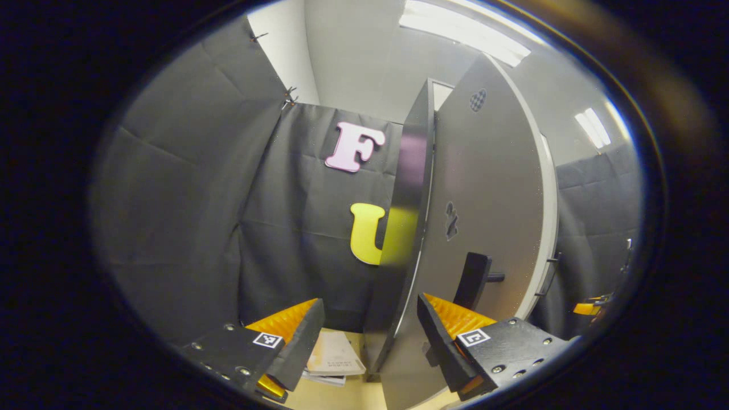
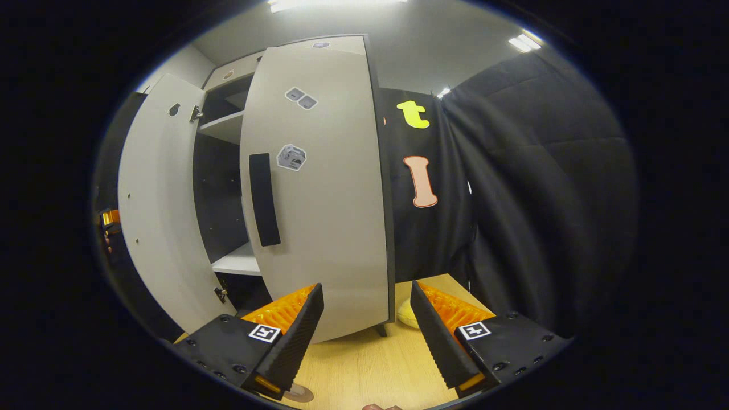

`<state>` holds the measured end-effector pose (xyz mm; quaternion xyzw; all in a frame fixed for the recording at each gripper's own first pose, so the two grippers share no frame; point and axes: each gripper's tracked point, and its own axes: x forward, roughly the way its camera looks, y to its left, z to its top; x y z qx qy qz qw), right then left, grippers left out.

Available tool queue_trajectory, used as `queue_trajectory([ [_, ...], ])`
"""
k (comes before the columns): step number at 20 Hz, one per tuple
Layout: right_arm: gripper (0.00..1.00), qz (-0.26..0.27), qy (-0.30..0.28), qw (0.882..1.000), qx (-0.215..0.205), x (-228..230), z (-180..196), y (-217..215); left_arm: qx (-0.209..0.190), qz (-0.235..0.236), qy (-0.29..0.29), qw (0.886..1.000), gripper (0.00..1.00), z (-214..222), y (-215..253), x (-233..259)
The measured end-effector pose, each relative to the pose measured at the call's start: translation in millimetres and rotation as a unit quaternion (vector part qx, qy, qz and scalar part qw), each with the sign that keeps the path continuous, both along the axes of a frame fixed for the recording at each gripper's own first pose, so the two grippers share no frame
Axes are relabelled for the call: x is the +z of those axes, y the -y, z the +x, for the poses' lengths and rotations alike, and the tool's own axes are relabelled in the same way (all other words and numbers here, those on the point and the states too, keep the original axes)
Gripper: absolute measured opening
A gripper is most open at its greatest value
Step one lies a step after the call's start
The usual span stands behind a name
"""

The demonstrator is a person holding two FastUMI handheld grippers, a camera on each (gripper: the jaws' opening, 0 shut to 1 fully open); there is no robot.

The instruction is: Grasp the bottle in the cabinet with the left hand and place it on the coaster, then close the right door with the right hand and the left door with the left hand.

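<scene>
In the right gripper view the grey cabinet has its right door [image 2: 319, 188], with a black handle [image 2: 265, 199], swung almost across the opening. The left door [image 2: 154, 216] stands wide open, and white shelves [image 2: 239, 263] show between the two. My right gripper [image 2: 367, 324] is open just in front of the right door's lower edge, holding nothing. A small round brown coaster [image 2: 300, 392] peeks out on the table under its left finger. In the left gripper view the left door's grey face [image 1: 490, 193] and black handle [image 1: 472, 279] are close. My left gripper [image 1: 367, 336] is open, with the door's lower corner between its fingers.
A dark glossy panel [image 1: 405, 216] runs along the left door's edge. Booklets [image 1: 335, 354] lie on the wooden table [image 2: 370, 364]. A yellow object [image 2: 406, 314] sits beside the cabinet's right side. The other gripper's orange shows far off [image 1: 589, 308] [image 2: 109, 217]. Black cloth walls close in on both sides.
</scene>
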<state>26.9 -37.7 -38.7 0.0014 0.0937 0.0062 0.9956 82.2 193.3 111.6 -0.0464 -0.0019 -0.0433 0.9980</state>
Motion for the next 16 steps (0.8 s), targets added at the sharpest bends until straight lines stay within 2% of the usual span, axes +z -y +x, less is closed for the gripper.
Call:
queue_trajectory([
  [3,0.97,0.014,-0.009,1.000,-0.014,-6,-3,11,-0.002,0.028,-0.001,1.000,1.00,5,4,5],
  [8,0.98,0.036,-0.023,0.999,-0.029,-19,-1,23,0.001,0.118,-0.003,0.993,1.00,0,22,16],
  [10,0.98,0.042,-0.026,0.998,-0.026,-21,3,24,-0.006,0.113,-0.007,0.994,1.00,-2,31,15],
  [11,0.98,0.043,-0.027,0.998,-0.023,-21,4,24,-0.013,0.104,-0.011,0.994,0.94,-2,39,12],
  [12,0.98,0.043,-0.026,0.999,-0.019,-21,5,23,-0.019,0.101,-0.013,0.995,1.00,-2,49,9],
  [14,0.98,0.038,-0.025,0.999,-0.012,-21,7,24,-0.022,0.109,-0.014,0.994,1.00,-3,66,10],
  [15,0.98,0.037,-0.025,0.999,-0.010,-21,8,25,-0.022,0.110,-0.016,0.994,0.94,-2,73,9],
  [16,0.98,0.037,-0.027,0.999,-0.007,-21,9,27,-0.019,0.105,-0.018,0.994,0.94,-2,79,8],
])
